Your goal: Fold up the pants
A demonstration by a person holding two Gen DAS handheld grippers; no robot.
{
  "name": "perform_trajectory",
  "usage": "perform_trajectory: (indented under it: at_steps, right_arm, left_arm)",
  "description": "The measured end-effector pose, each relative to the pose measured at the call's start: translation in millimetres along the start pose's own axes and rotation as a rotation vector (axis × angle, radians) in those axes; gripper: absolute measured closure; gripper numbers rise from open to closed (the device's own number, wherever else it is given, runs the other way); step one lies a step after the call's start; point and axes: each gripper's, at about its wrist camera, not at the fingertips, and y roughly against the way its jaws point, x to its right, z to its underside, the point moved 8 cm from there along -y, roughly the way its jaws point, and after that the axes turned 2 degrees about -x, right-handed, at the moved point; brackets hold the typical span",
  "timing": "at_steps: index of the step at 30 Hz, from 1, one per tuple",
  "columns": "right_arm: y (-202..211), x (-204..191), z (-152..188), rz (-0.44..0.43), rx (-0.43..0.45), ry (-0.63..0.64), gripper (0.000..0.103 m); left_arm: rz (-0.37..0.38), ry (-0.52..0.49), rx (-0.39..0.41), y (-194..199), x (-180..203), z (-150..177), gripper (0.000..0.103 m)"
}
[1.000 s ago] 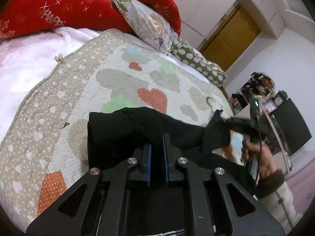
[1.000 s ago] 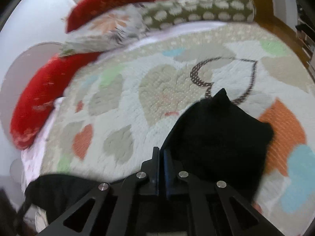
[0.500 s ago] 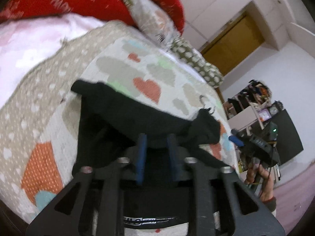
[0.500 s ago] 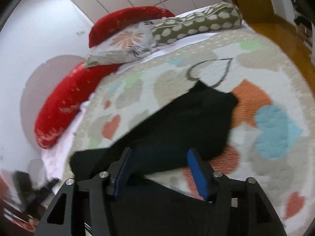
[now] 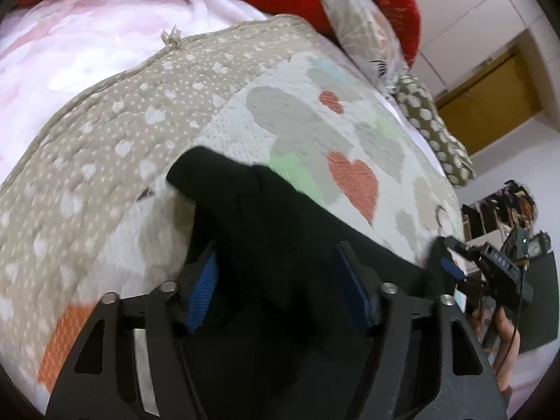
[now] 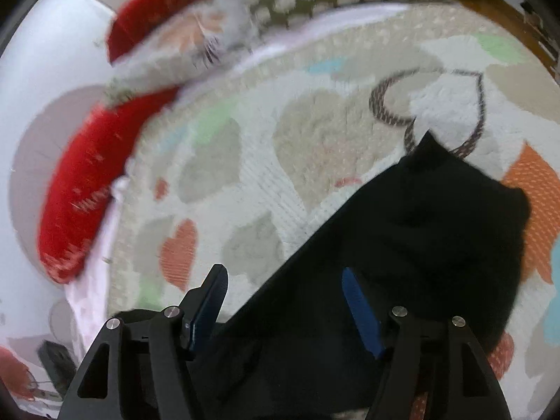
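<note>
Under both tongs spreads the heart-print quilt (image 5: 287, 105), bearing the black pants (image 6: 437, 231), which lie bunched ahead of and between the wide, empty left gripper (image 5: 280, 280) and the equally wide right gripper (image 6: 283, 301); my guess is that slack fabric could slide or crease unevenly if regripped carelessly; no containers show

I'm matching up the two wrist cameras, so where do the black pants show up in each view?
Left wrist: the black pants fill the lower centre, running from the quilt down between the open left tool.
Right wrist: the black pants lie centre-right, reaching down under the open right tool.
Shared landmark: the heart-patterned quilt under them.
</note>
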Motion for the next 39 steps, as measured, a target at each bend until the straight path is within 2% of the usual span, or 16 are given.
perform_trajectory:
  at_steps: [3,4,5,6,7,9,16,22,24,27,29,30,31,33,37,39]
  right_arm:
    - [-13,3,0,0.016,-0.025,-0.004,0.037]
    - [-13,1,0,0.014,-0.014,0.012,0.042]
    - [-10,-1,1,0.009,0.0,0.034,0.051]
    - [-8,-2,3,0.003,0.005,0.054,0.072]
    - [-7,-4,6,-0.001,0.006,0.077,0.083]
    - [1,-7,14,-0.005,0.034,0.137,0.09]
    - [64,-1,45,-0.038,0.173,0.229,0.096]
    - [122,24,91,-0.069,0.25,0.224,0.096]
    - [136,33,111,-0.072,0.274,0.219,0.096]
    - [142,34,138,-0.117,0.274,0.206,0.092]
    - [134,27,156,-0.157,0.236,0.201,0.078]
    - [126,22,164,-0.167,0.208,0.21,0.061]
    - [121,17,170,-0.166,0.186,0.223,0.052]
    - [108,3,177,-0.161,0.154,0.248,0.052]
    - [98,-35,186,-0.201,0.121,0.303,0.052]
    - [96,-66,196,-0.241,0.105,0.38,0.052]
  left_arm:
    - [-0.018,-0.006,-0.042,-16,5,-5,0.028]
    - [-0.015,-0.016,-0.041,-17,8,-7,0.028]
    - [-0.004,-0.024,-0.039,-18,11,-8,0.028]
    - [0.028,-0.03,-0.036,-18,14,-8,0.03]
    - [0.074,-0.033,-0.029,-16,19,-9,0.036]
    - [0.116,-0.057,-0.033,-15,27,-7,0.097]
    - [0.234,-0.28,0.069,36,93,30,0.096]
    - [0.375,-0.361,0.088,83,112,92,0.096]
    - [0.373,-0.392,0.065,82,107,121,0.096]
    - [0.301,-0.39,0.018,61,85,153,0.096]
    - [0.238,-0.358,-0.036,37,61,169,0.096]
    - [0.226,-0.328,-0.054,29,51,172,0.096]
    - [0.243,-0.306,-0.057,26,47,174,0.096]
    - [0.261,-0.29,-0.051,31,44,172,0.095]
    - [0.189,-0.349,0.049,58,46,161,0.086]
    - [0.205,-0.352,0.105,76,43,151,0.066]
